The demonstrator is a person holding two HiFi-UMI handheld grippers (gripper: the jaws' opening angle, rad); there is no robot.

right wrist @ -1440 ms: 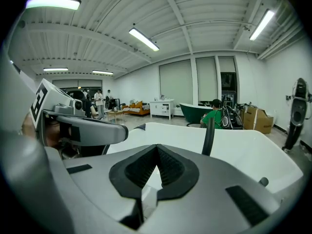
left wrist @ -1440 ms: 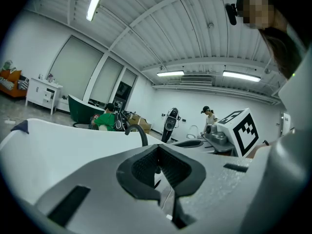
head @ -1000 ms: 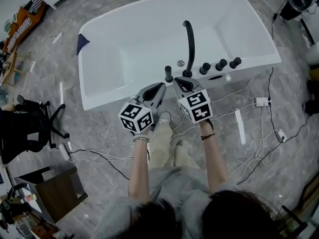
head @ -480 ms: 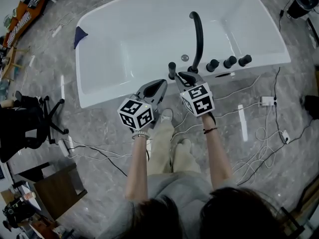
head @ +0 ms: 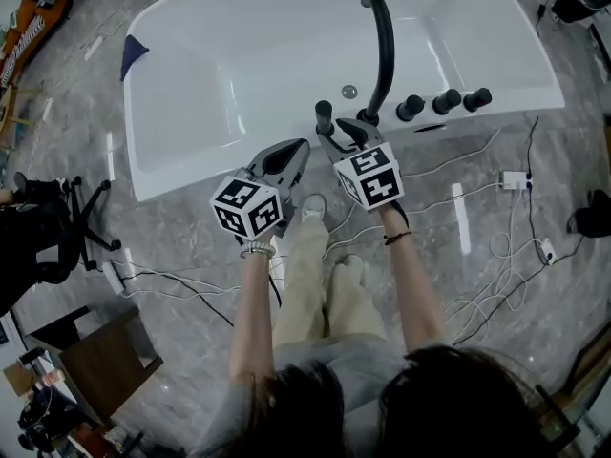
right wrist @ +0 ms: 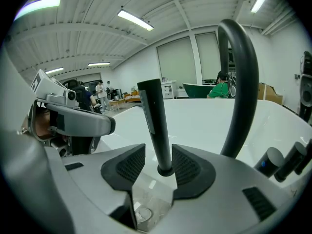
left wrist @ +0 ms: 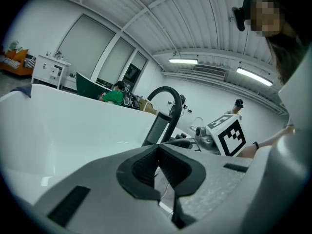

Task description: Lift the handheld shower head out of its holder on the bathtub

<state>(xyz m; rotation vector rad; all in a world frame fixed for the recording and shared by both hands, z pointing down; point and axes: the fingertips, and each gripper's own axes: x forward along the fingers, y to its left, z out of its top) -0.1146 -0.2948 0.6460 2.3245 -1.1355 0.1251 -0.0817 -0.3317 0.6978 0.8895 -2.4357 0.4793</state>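
The handheld shower head (head: pixel 324 115) is a black stick that stands upright in its holder on the near rim of the white bathtub (head: pixel 191 175). My right gripper (head: pixel 342 137) is open right at it. In the right gripper view the shower head (right wrist: pixel 156 121) rises between the pads (right wrist: pixel 130 164) just past the tips of my right gripper (right wrist: pixel 158 155), with a gap on its left side. These jaws have just been opening. My left gripper (head: pixel 289 153) hangs left of it, shut on nothing, its tips (left wrist: pixel 157 149) meeting.
A curved black spout (head: pixel 384 46) and three black knobs (head: pixel 446 101) stand on the rim right of the shower head. A drain (head: pixel 349 92) lies in the tub. Cables and a power strip (head: pixel 516 179) lie on the floor; a black chair (head: pixel 48 237) stands at the left.
Both grippers have sunk toward the tub's near rim. The right jaws have gone from shut to open and now stand around the shower head's stem.
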